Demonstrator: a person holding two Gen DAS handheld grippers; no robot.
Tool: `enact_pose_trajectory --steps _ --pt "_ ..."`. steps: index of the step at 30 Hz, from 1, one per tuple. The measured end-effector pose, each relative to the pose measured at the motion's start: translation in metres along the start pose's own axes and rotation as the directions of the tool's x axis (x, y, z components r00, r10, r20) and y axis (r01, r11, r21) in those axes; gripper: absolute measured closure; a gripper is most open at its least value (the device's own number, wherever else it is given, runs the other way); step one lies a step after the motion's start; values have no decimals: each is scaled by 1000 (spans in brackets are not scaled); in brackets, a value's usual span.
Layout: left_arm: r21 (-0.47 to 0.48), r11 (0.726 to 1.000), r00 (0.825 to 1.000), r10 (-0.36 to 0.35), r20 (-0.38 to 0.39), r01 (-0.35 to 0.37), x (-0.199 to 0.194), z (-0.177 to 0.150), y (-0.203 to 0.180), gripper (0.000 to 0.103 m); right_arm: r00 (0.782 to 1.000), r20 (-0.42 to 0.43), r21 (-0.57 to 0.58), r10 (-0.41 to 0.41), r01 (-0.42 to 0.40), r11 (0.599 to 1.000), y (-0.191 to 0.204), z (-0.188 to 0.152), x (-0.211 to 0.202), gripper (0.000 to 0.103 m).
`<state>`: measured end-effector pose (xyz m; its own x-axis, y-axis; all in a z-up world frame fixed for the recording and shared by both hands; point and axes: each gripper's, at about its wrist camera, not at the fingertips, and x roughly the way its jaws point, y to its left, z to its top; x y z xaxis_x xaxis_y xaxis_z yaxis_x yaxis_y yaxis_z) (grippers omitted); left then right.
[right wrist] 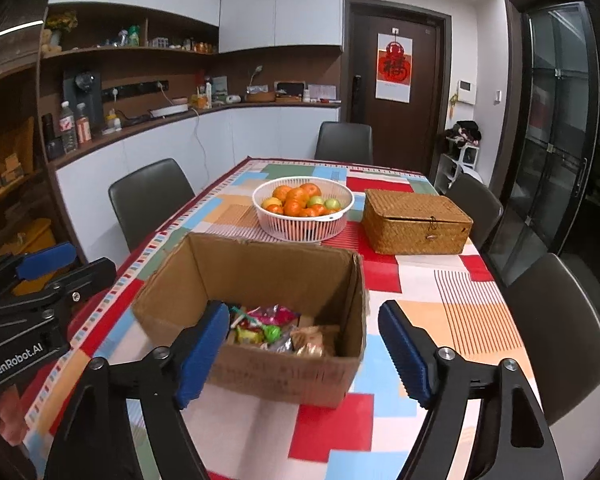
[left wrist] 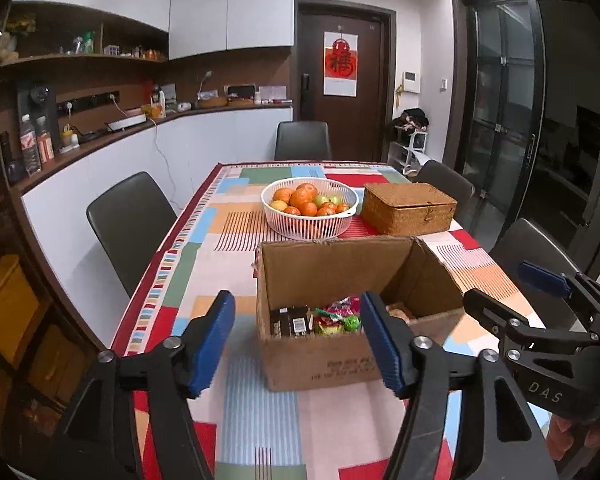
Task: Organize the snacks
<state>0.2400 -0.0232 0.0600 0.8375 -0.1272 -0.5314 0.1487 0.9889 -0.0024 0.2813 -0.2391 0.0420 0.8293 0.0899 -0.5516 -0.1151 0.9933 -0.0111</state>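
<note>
Between the blue pads of the left gripper (left wrist: 300, 344) and of the right gripper (right wrist: 306, 354) nothing is held; both sets of jaws stand apart above the table (right wrist: 440, 292). Beyond them sits an open cardboard box (right wrist: 260, 268) with wrapped snacks (right wrist: 272, 330) at its bottom. Farther back stand a white fruit basket (right wrist: 304, 224) and, beside it, a closed woven box (right wrist: 416, 216).

- You can read "DAS" on the body of your right gripper (left wrist: 500, 292), seen from the left wrist.
- "GenRobot.AI" stands on your left gripper (right wrist: 60, 264).
- The print on the cardboard box (left wrist: 324, 364) is too blurred to read.
</note>
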Motion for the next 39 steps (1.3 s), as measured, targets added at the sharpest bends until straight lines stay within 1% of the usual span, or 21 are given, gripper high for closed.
enact_pose_trajectory --steps 2,6,8,10,15,17,19,21,27,32,39 --pt "13 1000 1000 21 19 -21 -13 -8 -2 31 1000 11 7 5 -5 1000 1 -9 -12 19" --pt "21 999 998 32 48 -33 -36 -22 -5 21 999 31 12 8 -8 1000 4 -26 -35 16" --pt "22 999 998 33 58 -34 -45 -28 -6 20 999 37 18 4 -5 1000 5 -33 -45 15" --pt "29 999 996 41 75 -43 -57 -36 -8 16 999 41 27 4 -5 1000 4 -42 -56 15" --pt "42 998 994 42 97 -46 -79 -49 -11 10 998 62 33 -11 9 999 4 -59 -78 15" --pt "38 998 994 43 98 -47 -84 -53 -11 10 997 69 45 -17 13 999 4 -64 -87 14" --pt "36 999 994 36 102 -40 -92 -59 -13 7 997 81 57 -21 16 998 5 -69 -97 12" --pt "30 999 994 29 102 -32 -97 -64 -12 6 995 94 55 -31 26 998 6 -74 -107 11" --pt "14 1000 995 8 95 -9 -109 -73 -13 1 990 121 46 -68 62 997 8 -84 -128 10" --pt "26 999 995 25 94 -27 -116 -79 -14 0 990 117 42 -81 76 996 11 -93 -139 9" --pt "25 1000 997 14 79 -16 -121 -88 -13 0 993 96 50 -68 63 997 12 -101 -142 9"
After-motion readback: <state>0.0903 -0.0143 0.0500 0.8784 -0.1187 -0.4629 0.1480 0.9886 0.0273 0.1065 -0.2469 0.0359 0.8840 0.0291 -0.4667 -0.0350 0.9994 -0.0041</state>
